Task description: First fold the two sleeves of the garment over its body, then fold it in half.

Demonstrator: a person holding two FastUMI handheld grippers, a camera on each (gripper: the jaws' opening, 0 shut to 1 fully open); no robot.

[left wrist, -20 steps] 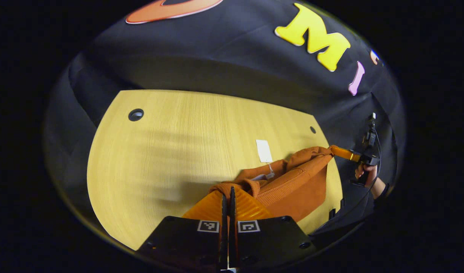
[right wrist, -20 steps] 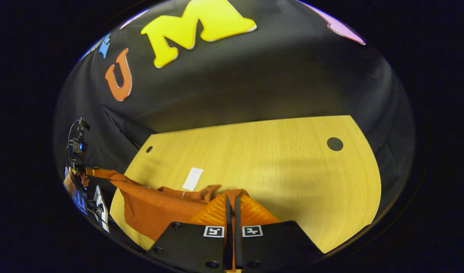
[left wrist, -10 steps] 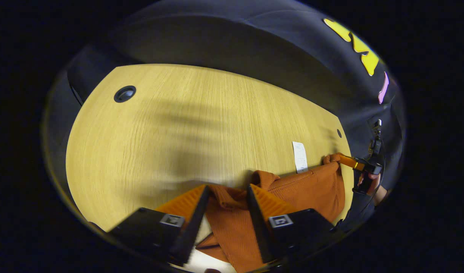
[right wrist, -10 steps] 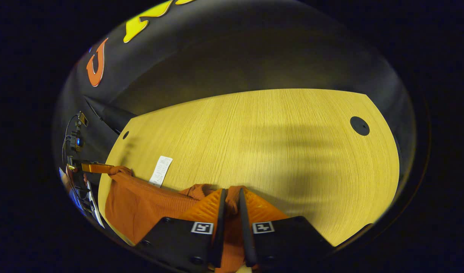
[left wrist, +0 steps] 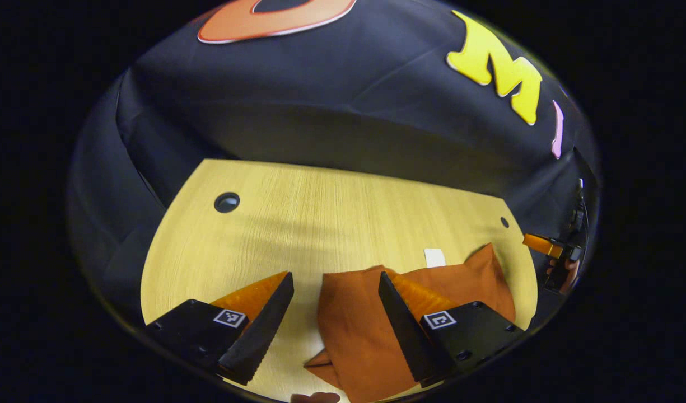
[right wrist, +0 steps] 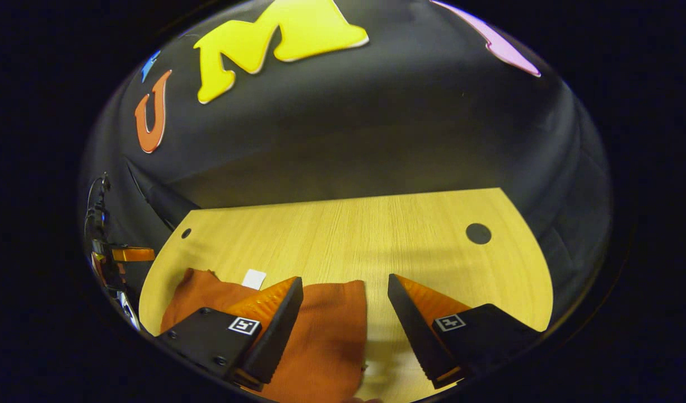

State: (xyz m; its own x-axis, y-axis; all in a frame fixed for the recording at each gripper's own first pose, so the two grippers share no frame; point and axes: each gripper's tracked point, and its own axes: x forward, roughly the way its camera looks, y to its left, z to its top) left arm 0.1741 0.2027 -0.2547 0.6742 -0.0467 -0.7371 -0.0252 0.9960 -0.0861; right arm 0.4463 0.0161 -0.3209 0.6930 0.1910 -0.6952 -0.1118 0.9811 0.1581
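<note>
My left gripper (left wrist: 334, 299) has its jaws spread wide, both orange-faced fingers (left wrist: 262, 291) splayed to either side and clamping nothing. My right gripper (right wrist: 343, 305) is spread just as wide, fingers (right wrist: 418, 302) apart and free. From the left gripper view I can see the right gripper off at the far right edge, a hand (left wrist: 561, 274) wrapped around its grip, orange fingers pointing inward
</note>
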